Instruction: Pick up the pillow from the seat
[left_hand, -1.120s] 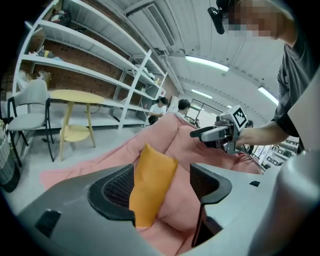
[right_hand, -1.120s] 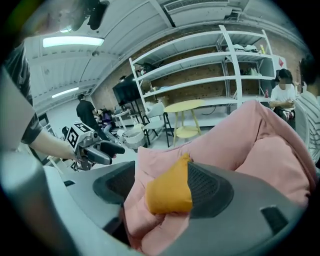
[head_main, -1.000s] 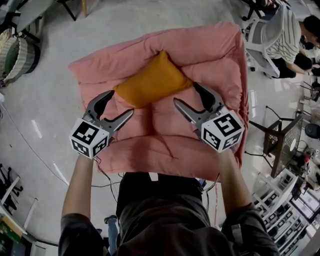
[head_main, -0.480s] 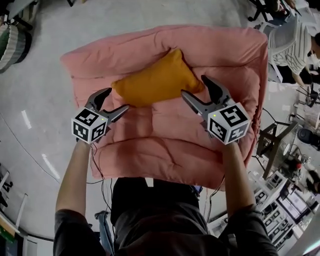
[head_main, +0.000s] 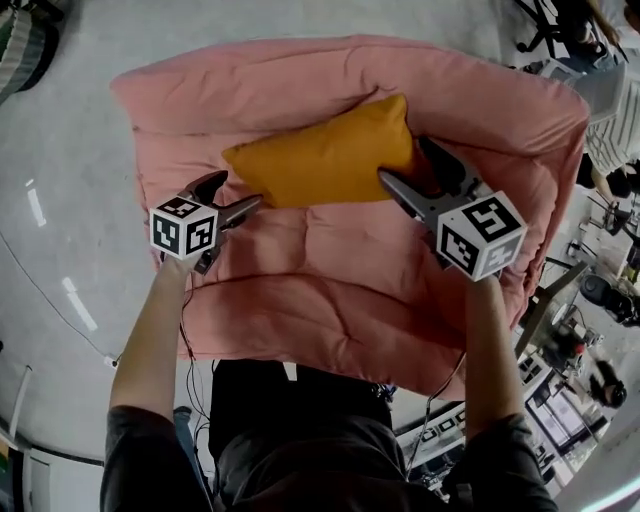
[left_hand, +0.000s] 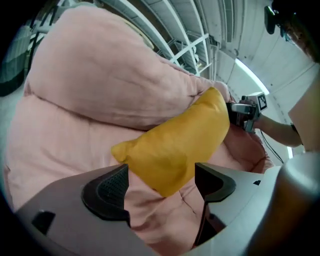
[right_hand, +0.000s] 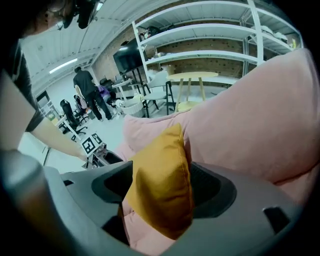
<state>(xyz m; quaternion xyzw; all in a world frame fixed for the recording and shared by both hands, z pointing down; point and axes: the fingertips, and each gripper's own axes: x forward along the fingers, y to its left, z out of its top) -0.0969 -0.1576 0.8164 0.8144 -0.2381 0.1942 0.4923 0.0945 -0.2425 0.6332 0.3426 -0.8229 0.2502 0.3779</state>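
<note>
Seat (head_main: 330, 290): large pink padded cushion. Pillow (head_main: 320, 160): mustard, lying across the seat against its back roll, not yet lifted. Right gripper (head_main: 405, 165): jaws wide, just been opening, one pillow end between them, unsqueezed. Left gripper (head_main: 238, 192): same, with the far corner at its tips. I judge the approach done, with closing and lifting left.

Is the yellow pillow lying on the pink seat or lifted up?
Lying down. The yellow pillow rests on the pink seat, leaning against its puffy backrest, with no gap showing underneath.
</note>
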